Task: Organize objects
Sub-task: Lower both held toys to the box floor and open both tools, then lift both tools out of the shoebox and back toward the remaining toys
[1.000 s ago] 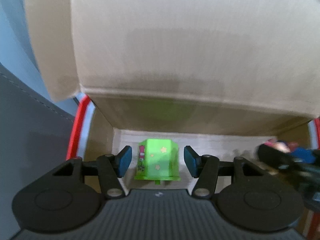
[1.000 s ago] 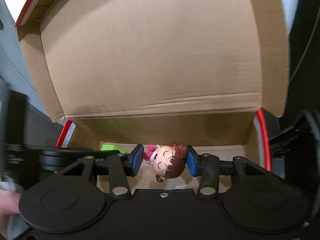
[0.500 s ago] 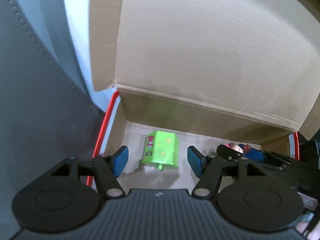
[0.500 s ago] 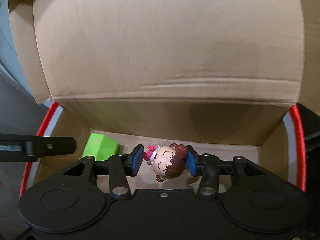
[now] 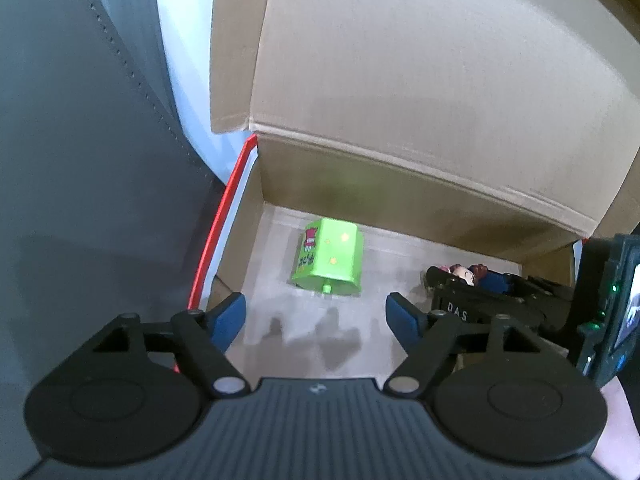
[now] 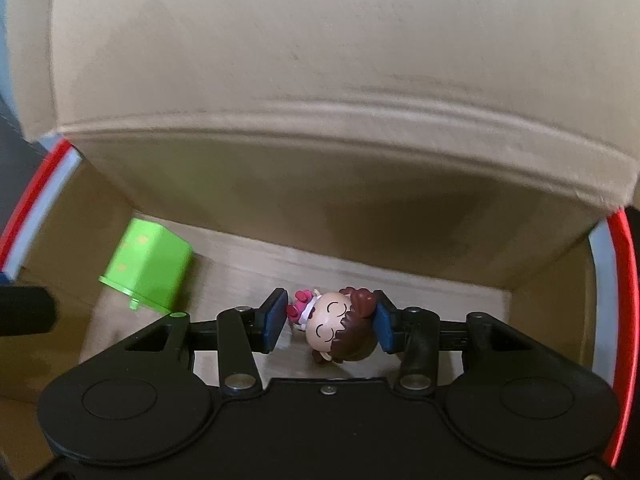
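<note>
A green toy block [image 5: 329, 259] with stars lies on the floor of an open cardboard box [image 5: 400, 184]; it also shows in the right wrist view [image 6: 146, 266]. My left gripper [image 5: 316, 318] is open and empty, held above and behind the block. My right gripper [image 6: 331, 320] is shut on a small doll figure [image 6: 338, 328] with brown hair and a pink bow, low inside the box [image 6: 320, 208]. In the left wrist view the right gripper [image 5: 472, 284] sits at the right with the figure [image 5: 464, 272] in it.
The box's tall rear flap [image 6: 280, 60] stands behind both grippers. Red-and-white box edges [image 5: 228, 216] run along the sides. A dark grey padded surface [image 5: 80, 160] lies left of the box.
My left gripper has pulled back and up from the green block, which stays on the box floor. My right gripper has moved lower into the box with the figure.
</note>
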Demonstrator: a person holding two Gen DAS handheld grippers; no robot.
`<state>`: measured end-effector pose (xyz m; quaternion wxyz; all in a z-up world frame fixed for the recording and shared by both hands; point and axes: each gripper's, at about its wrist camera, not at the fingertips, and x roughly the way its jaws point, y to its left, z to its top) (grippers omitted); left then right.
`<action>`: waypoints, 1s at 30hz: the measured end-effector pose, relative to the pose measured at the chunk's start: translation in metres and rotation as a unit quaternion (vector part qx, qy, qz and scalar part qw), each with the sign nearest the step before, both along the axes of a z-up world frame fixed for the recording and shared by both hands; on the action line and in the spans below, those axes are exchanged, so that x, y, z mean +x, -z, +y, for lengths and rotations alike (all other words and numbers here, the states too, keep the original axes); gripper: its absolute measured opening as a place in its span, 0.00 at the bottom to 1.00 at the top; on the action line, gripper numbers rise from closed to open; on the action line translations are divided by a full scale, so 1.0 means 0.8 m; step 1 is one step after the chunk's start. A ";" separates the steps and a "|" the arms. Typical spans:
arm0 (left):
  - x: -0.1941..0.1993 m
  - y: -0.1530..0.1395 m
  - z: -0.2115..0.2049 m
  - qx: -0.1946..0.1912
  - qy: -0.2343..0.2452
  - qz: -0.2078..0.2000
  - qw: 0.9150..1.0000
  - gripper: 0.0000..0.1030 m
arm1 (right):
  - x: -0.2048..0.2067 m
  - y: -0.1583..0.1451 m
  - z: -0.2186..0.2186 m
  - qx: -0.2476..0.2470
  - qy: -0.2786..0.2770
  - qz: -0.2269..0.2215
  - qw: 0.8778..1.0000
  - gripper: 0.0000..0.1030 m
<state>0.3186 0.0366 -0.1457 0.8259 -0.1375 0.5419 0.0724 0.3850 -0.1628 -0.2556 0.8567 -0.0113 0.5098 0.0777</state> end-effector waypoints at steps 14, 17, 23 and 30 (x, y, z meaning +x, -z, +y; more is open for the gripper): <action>-0.024 -0.020 0.012 -0.002 0.002 -0.015 1.000 0.87 | -0.005 -0.036 -0.002 0.039 -0.009 -0.018 0.999 0.80; -0.031 -0.030 0.014 0.003 -0.001 -0.026 1.000 0.90 | -0.013 -0.051 0.001 0.053 -0.017 -0.021 0.998 0.86; -0.045 -0.054 0.017 -0.007 0.009 -0.044 0.999 0.95 | -0.042 -0.091 0.008 0.064 -0.021 -0.037 0.997 0.92; -0.068 -0.081 0.020 -0.014 0.009 -0.091 0.996 0.99 | -0.060 -0.127 -0.009 0.075 -0.017 -0.052 0.996 0.95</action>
